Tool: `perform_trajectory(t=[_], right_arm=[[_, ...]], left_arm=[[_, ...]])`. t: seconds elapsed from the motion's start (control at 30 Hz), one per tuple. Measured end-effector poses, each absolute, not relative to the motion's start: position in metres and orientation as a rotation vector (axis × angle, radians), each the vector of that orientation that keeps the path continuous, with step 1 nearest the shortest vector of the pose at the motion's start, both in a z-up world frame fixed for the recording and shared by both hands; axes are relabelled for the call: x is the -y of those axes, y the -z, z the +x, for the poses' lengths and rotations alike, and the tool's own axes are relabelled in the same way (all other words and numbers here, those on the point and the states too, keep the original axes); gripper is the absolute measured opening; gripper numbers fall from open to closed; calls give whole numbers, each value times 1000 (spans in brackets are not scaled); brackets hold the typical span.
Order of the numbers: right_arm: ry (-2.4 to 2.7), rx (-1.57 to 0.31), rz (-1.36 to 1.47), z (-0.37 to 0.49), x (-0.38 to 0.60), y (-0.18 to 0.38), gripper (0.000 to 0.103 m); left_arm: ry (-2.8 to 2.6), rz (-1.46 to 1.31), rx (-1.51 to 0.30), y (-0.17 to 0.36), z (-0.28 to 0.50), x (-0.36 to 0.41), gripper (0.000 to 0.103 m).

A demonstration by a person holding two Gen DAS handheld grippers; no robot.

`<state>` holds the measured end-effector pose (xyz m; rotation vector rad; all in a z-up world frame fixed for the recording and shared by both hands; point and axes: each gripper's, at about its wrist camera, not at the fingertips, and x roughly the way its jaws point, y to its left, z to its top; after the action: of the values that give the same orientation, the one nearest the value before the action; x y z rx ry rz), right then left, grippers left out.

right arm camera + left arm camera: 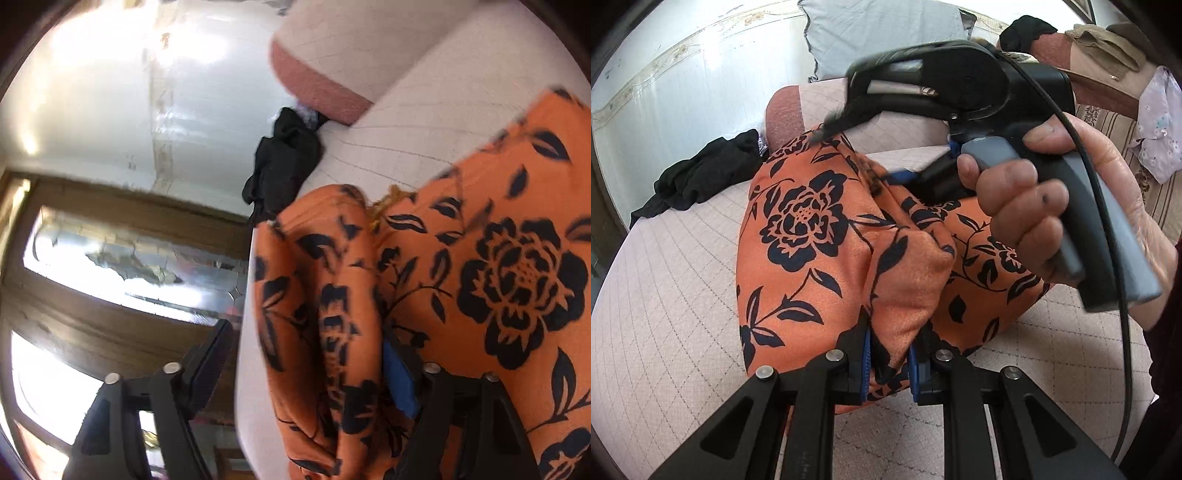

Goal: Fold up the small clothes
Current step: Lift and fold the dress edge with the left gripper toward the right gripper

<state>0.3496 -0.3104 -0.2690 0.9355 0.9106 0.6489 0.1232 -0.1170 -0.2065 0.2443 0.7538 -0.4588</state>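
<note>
The garment is orange with a print of large black roses, leaves and thin stems, its face slightly fuzzy and matte. It lies bunched on a pale quilted bed, humped into soft folds rather than flat; a central ridge of cloth runs from the near edge up toward the far end, and a fold on the right drapes lower.

The left gripper is narrow, its blue-lined fingers pinching that ridge of cloth at the near edge. The right gripper stands wide: one finger sits out past the bed's edge, the other, with a blue pad, lies against the cloth, and a rolled fold of the garment rises between them without being pressed. A hand grips the right gripper's grey-and-black handle just above the garment.

A black garment lies crumpled at the bed's far left edge, near a pink-sided cushion. A grey pillow leans against the wall.
</note>
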Motion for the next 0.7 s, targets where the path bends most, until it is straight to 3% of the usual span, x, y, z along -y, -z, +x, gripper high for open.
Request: perform_trajectory(t=[0.07, 0.1, 0.4, 0.63, 0.7], right_arm=[[-634, -916, 790, 347, 299, 258, 25], [-611, -919, 735, 347, 294, 255, 22], [-477, -799, 735, 330, 354, 234, 16], [-330, -761, 808, 322, 443, 250, 16], [-292, -778, 821, 326, 459, 263, 16]], left_arm=[[464, 240, -754, 205, 124, 118, 16], [469, 234, -753, 204, 124, 118, 16], [690, 122, -721, 168, 142, 172, 14], [797, 85, -814, 189, 162, 226, 15], [807, 100, -842, 195, 166, 230, 23]])
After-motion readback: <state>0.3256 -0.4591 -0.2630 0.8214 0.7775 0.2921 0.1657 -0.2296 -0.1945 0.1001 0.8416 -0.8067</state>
